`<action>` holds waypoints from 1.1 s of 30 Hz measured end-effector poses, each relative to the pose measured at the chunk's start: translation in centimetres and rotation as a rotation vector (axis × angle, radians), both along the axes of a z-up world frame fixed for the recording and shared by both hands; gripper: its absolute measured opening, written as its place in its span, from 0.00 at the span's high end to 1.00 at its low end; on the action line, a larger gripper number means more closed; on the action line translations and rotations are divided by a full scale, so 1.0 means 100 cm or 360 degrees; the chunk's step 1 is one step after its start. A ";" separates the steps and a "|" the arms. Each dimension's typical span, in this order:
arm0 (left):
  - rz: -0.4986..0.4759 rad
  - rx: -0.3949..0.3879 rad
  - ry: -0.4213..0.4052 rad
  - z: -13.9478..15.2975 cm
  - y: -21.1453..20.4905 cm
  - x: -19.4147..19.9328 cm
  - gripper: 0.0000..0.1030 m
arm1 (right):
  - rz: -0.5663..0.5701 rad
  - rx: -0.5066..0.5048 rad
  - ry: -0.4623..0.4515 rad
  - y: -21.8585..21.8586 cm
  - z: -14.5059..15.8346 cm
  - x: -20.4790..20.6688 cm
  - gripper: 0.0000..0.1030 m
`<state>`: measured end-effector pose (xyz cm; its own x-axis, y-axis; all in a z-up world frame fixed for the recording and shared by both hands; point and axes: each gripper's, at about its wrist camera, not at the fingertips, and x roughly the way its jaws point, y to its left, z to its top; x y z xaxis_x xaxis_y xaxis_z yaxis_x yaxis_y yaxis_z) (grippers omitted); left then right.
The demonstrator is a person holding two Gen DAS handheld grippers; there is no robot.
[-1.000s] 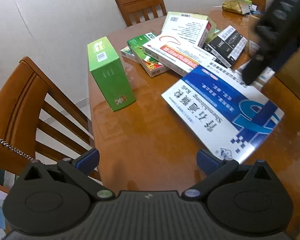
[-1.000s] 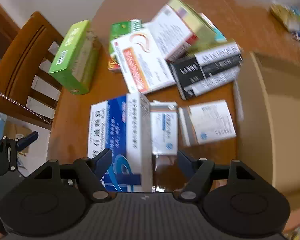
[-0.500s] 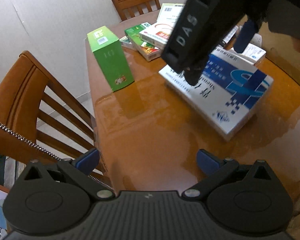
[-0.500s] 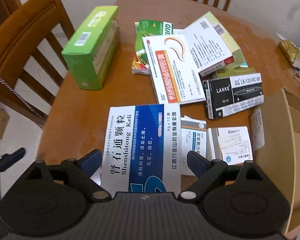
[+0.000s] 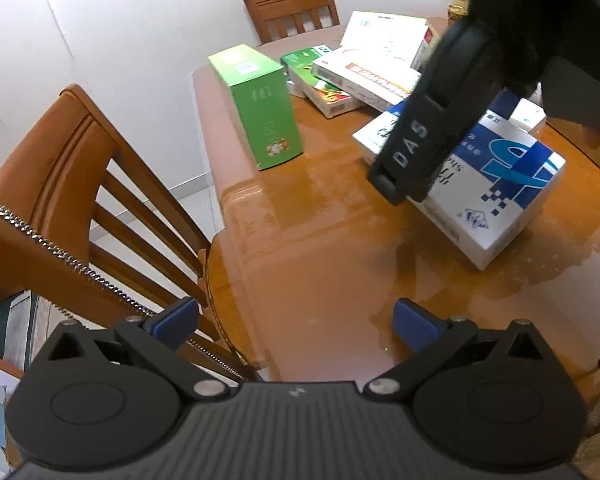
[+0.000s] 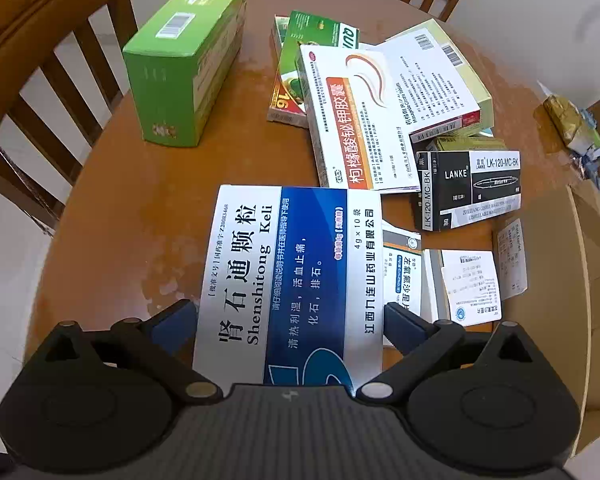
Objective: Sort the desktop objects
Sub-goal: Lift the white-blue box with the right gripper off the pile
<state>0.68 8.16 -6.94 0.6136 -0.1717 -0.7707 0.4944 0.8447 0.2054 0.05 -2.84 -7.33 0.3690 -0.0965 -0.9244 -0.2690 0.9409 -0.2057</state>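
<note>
The blue-and-white medicine box (image 6: 296,280) lies flat on the wooden table (image 6: 140,220), near its front edge, with the right gripper (image 6: 290,322) poised over it; the jaws are opening, spread close to their widest, and the box sits between the blue pads with the left pad at its white edge and the right pad just off its other side, so nothing is clamped yet. The left gripper (image 5: 296,318) hovers apart over bare tabletop, jaws wide and empty. My judgement is that the box is nearly as wide as the gape, so a pad could land on its top face instead of its side, or a shallow pinch could let the glossy carton twist out and knock the small white boxes (image 6: 436,280) beside it. The lid reads "Shenshitong Keli" with large Chinese characters and "4g×10". Behind it a black carton (image 6: 468,188) says "LANKE" and "LK-120-MC-BK"; a white box with an orange band (image 6: 352,120) carries Chinese lettering, overlapping a green pack showing "16" (image 6: 300,68). A tall green box (image 6: 184,60) stands apart at left, barcode on top. A cardboard box (image 6: 592,280) borders the right edge.
</note>
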 end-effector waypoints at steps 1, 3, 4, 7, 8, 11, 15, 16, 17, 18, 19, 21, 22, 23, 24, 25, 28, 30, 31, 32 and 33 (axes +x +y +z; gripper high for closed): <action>0.0005 -0.0003 0.0001 0.000 0.002 0.001 0.00 | 0.0001 -0.0017 -0.0007 0.001 -0.001 0.000 0.02; 0.0010 -0.0006 -0.0001 0.000 0.004 0.001 0.00 | 0.0008 -0.0050 -0.0017 0.004 -0.002 -0.001 0.02; 0.0010 -0.0006 -0.0003 0.001 0.005 0.002 0.00 | 0.0012 -0.0066 -0.0024 0.005 -0.003 -0.001 0.01; 0.0007 -0.0003 -0.0007 0.002 0.006 0.002 0.00 | 0.0038 -0.0127 -0.0052 0.009 -0.004 -0.003 0.01; 0.0003 -0.0002 -0.0009 0.002 0.006 0.002 0.00 | 0.0045 -0.0147 -0.0063 0.009 -0.004 -0.004 0.01; -0.0011 -0.0001 -0.0011 0.002 0.006 0.002 0.00 | 0.0052 -0.0174 -0.0086 0.008 -0.004 -0.007 0.01; -0.0036 0.0002 -0.0010 0.000 0.004 0.002 0.00 | 0.0041 -0.0184 -0.0082 0.004 -0.005 -0.008 0.01; -0.0041 0.0004 -0.0012 0.000 0.004 0.002 0.00 | 0.0042 -0.0186 -0.0084 0.004 -0.006 -0.008 0.01; -0.0047 0.0005 -0.0012 0.000 0.004 0.002 0.00 | 0.0043 -0.0188 -0.0085 0.004 -0.006 -0.008 0.01; -0.0050 0.0006 -0.0013 0.000 0.004 0.002 0.00 | 0.0044 -0.0190 -0.0087 0.004 -0.006 -0.009 0.01; -0.0051 0.0006 -0.0014 0.000 0.004 0.002 0.00 | 0.0046 -0.0194 -0.0088 0.005 -0.006 -0.009 0.01; -0.0050 0.0007 -0.0013 0.000 0.005 0.001 0.00 | 0.0054 -0.0206 -0.0093 0.006 -0.007 -0.009 0.01; -0.0047 0.0008 -0.0012 0.000 0.005 0.001 0.00 | 0.0056 -0.0211 -0.0093 0.006 -0.008 -0.009 0.01; -0.0043 0.0009 -0.0010 0.000 0.005 0.001 0.00 | 0.0057 -0.0213 -0.0094 0.007 -0.009 -0.009 0.02; -0.0039 0.0010 -0.0008 0.000 0.006 0.001 0.00 | 0.0057 -0.0213 -0.0095 0.007 -0.009 -0.008 0.02; -0.0038 0.0011 -0.0006 -0.001 0.006 0.001 0.00 | 0.0058 -0.0212 -0.0096 0.007 -0.009 -0.008 0.02; -0.0038 0.0028 -0.0005 -0.001 0.006 0.000 0.00 | 0.0063 -0.0214 -0.0105 0.007 -0.008 -0.007 0.02; -0.0039 0.0039 -0.0008 -0.001 0.005 0.000 0.00 | 0.0067 -0.0212 -0.0112 0.007 -0.008 -0.007 0.02; -0.0040 0.0043 -0.0008 0.000 0.005 0.000 0.00 | 0.0069 -0.0205 -0.0115 0.006 -0.008 -0.007 0.02; -0.0041 0.0045 -0.0008 0.000 0.004 0.001 0.00 | 0.0071 -0.0199 -0.0118 0.006 -0.007 -0.007 0.02; -0.0041 0.0045 -0.0007 0.000 0.004 0.001 0.00 | 0.0073 -0.0192 -0.0119 0.005 -0.007 -0.007 0.03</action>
<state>0.78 8.55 -6.96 0.6126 -0.1654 -0.7729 0.5149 0.8254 0.2314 -0.64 -2.31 -8.03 0.4432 -0.1869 -0.8767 -0.2910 0.8951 -0.3379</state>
